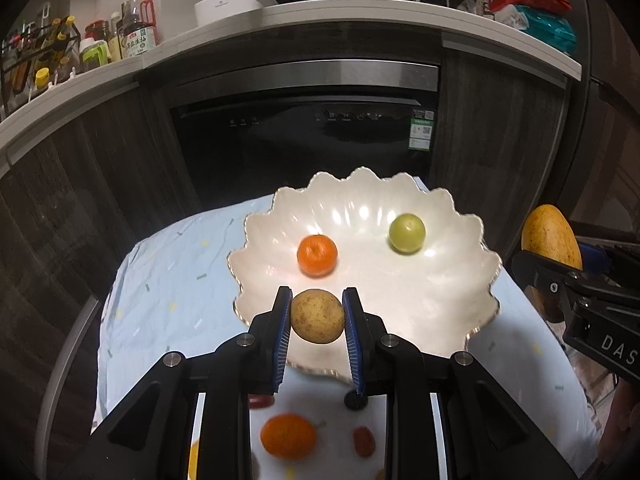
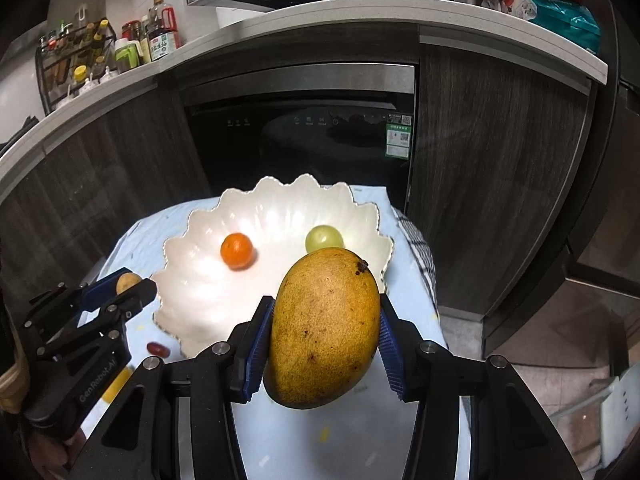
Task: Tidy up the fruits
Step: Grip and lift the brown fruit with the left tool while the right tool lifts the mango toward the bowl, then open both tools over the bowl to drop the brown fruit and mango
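The left tongs clamp a small brown round fruit over the near rim of the white scalloped bowl; the right tongs grip a yellow mango beside it. In the bowl lie an orange and a green fruit, well apart, on the cloth-covered surface

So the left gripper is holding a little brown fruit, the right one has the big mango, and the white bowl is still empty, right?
Not quite. The white bowl isn't empty: the left wrist view shows an orange fruit and a green fruit in it. The rest is right: left gripper holds the brown fruit, right gripper the mango.
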